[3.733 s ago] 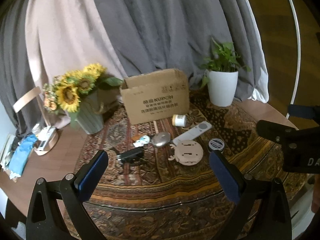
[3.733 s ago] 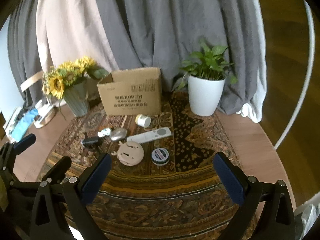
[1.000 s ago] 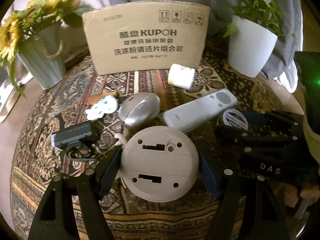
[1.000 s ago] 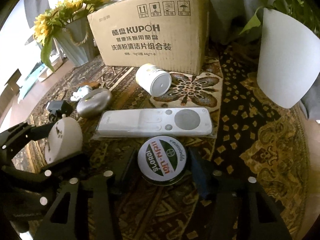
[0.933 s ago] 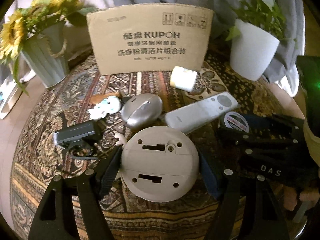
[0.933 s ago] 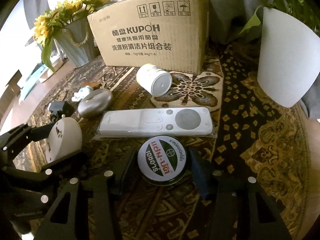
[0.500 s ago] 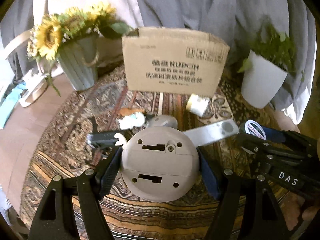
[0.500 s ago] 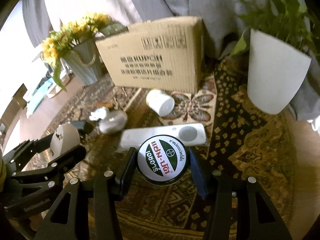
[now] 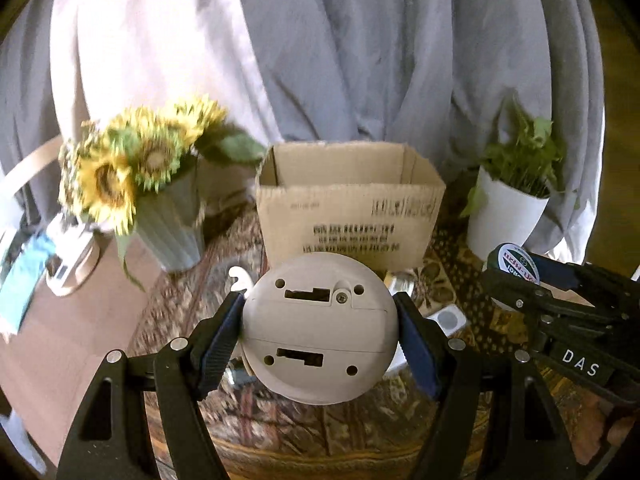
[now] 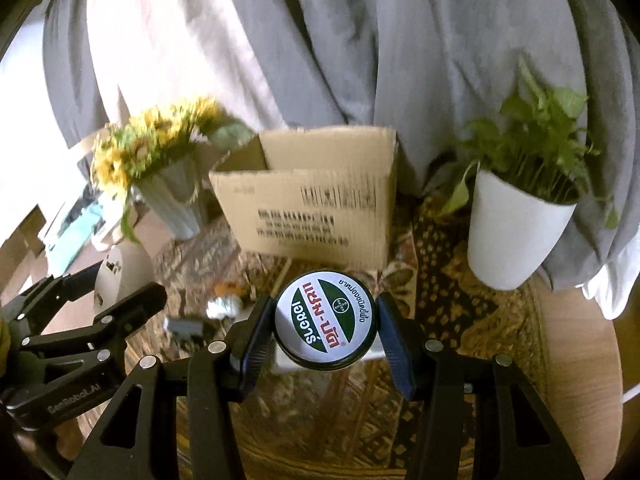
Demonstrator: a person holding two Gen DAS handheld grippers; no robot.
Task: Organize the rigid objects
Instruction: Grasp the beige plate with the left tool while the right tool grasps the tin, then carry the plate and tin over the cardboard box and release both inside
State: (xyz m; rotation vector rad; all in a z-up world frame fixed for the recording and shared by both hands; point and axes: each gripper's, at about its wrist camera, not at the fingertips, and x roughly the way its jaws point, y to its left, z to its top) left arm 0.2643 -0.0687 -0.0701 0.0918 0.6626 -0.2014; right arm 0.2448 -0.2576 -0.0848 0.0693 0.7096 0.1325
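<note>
The left gripper (image 9: 320, 330) was clamped on one beige disc (image 9: 319, 326), its blue pads pressed to either side and its slotted, screw-holed back facing the camera. The right gripper (image 10: 326, 330) was clamped on one round tin (image 10: 325, 320), whose lid read "Scerel"-like lettering in green and Thai script in red around a small Bayer cross. Each gripper showed in the other's view: "DAS" was written on the right one in the left wrist view, "GenRoboLAI", as far as it could be read, on the left one in the right wrist view.

Both things hung in the air above the patterned rug (image 10: 448, 304), in front of the one open cardboard box (image 9: 350, 200); its print was too blurred to read. A second before, disc and tin had lain on the rug and the box's "KUPOH" was legible.

Under the disc a white remote (image 9: 448, 318) lay on the rug. There was one sunflower vase (image 9: 172, 224) left of the box, one white plant pot (image 10: 516, 236) right of it, and grey curtains (image 9: 380, 48) behind.
</note>
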